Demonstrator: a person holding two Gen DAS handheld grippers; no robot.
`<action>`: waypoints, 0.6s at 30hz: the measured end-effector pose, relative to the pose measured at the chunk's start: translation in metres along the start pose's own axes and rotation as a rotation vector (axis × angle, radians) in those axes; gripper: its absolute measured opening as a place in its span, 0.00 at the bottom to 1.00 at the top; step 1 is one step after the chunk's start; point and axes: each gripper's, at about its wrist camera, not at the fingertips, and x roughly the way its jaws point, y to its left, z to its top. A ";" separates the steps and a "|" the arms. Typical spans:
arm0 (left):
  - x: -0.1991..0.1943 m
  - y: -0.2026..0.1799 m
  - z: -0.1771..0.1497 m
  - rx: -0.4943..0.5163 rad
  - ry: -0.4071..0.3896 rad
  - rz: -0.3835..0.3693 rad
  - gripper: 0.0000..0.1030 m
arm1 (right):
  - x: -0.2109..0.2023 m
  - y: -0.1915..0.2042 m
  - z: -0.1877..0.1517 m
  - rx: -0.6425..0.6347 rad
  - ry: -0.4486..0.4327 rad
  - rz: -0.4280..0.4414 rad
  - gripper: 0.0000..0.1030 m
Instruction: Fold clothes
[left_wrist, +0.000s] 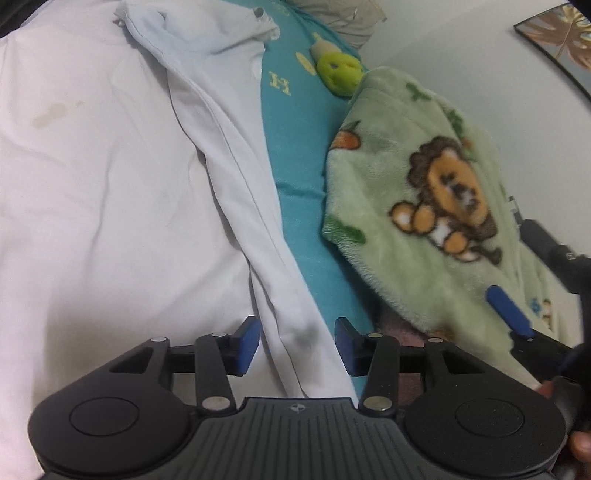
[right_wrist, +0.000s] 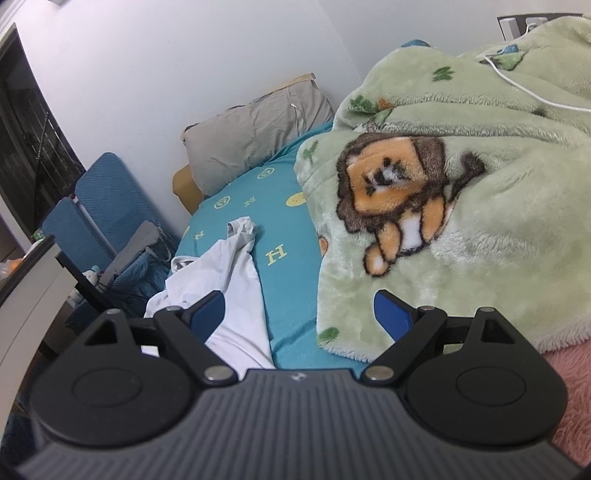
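Observation:
A white garment (left_wrist: 110, 184) lies spread over the teal bedsheet (left_wrist: 295, 184), with a long folded edge running down towards my left gripper (left_wrist: 297, 345). That gripper hovers low over the fold, its blue pads apart on either side of the cloth and not pressing it. In the right wrist view the same white garment (right_wrist: 236, 280) lies crumpled at the bed's left side. My right gripper (right_wrist: 299, 317) stands wide open above the sheet (right_wrist: 280, 221), with nothing between its pads. One of its blue fingers (left_wrist: 509, 314) shows at the right of the left wrist view.
A green fleece blanket with a lion print (right_wrist: 443, 221) is heaped on the right of the bed (left_wrist: 424, 184). A green ball toy (left_wrist: 339, 72) and a grey pillow (right_wrist: 258, 129) lie further up. A blue chair (right_wrist: 99, 206) stands left of the bed; a white cable (right_wrist: 517, 81) crosses the blanket.

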 end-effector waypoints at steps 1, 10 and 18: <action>0.006 0.002 0.000 -0.005 -0.002 -0.001 0.44 | 0.001 0.000 0.000 -0.001 0.003 0.001 0.86; -0.003 0.008 0.002 0.013 -0.048 -0.056 0.05 | 0.010 -0.005 -0.003 0.033 0.041 0.005 0.86; -0.056 0.026 0.026 -0.046 -0.018 -0.090 0.04 | 0.011 -0.005 -0.004 0.028 0.055 0.007 0.86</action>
